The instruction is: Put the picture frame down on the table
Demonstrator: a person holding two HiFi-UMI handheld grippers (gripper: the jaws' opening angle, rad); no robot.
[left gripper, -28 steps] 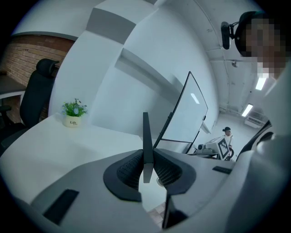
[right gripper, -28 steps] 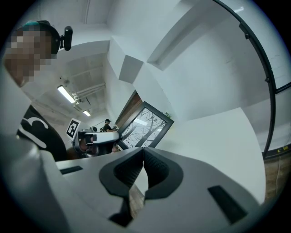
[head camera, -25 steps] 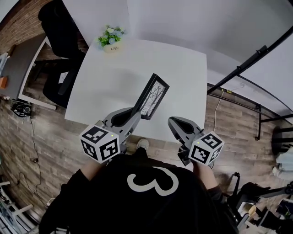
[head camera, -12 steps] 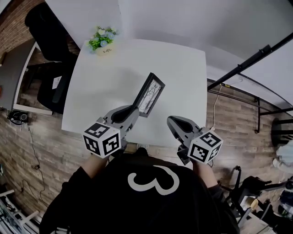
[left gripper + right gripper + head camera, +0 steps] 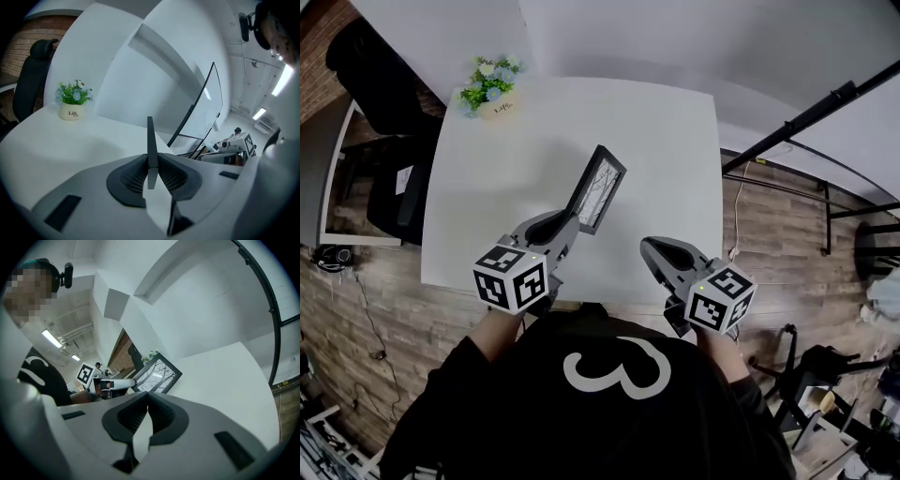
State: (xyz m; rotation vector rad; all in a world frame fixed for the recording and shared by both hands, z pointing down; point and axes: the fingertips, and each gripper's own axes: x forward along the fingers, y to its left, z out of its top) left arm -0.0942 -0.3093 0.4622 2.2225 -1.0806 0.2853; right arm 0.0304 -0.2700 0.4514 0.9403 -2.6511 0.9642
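My left tool (image 5: pixel 569 225) pinches the picture frame (image 5: pixel 598 187) by its lower near corner. In the left gripper view the two dark pads (image 5: pixel 136 176) press on either side of the thin black edge of the frame (image 5: pixel 151 140), which stands upright between them. The frame is black, with a print of bare trees, and it is tilted up on edge, its face turned toward my right. It sits over the middle of the white bench (image 5: pixel 661 141), a little nearer the near edge. I cannot tell whether its bottom edge touches the bench top.

My right tool (image 5: pixel 649 247) hangs over the near edge of the bench, toward the near right corner and apart from the frame. Its jaws are pressed together with nothing between them (image 5: pixel 146 397). From there the frame (image 5: pixel 157 376) shows just beyond the tips.

At the far left corner of the bench stands a small flower pot (image 5: pixel 490 89) with blue and white blooms. A black chair (image 5: pixel 380 84) stands beyond the bench's left edge, on the wooden floor (image 5: pixel 375 309).
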